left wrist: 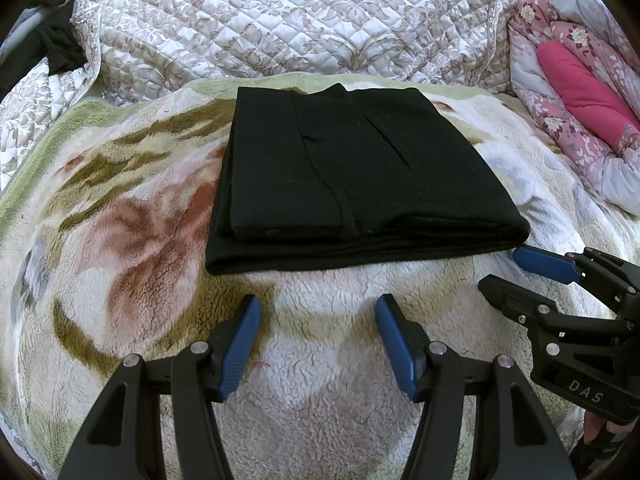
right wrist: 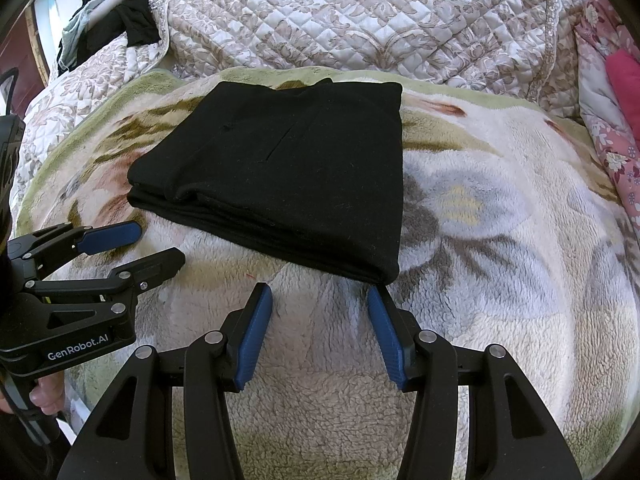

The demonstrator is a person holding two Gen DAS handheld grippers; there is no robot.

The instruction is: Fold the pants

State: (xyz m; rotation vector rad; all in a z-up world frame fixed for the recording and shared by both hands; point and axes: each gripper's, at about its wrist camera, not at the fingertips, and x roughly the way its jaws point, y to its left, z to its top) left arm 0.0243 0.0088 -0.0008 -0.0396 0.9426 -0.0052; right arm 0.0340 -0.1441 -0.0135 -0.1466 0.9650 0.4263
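The black pants point(left wrist: 352, 176) lay folded on a fleecy floral blanket point(left wrist: 132, 240) covering the bed, a quilted spread point(left wrist: 288, 20) behind. The left gripper point(left wrist: 318, 320) and right gripper point(right wrist: 320, 304) hovered nearby, jaws spread, empty.

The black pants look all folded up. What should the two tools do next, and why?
Probably just draw both back. The black pants already lie in a neat stack on the fleece blanket, and the left tool and right tool are open, holding nothing, just short of the near edge.
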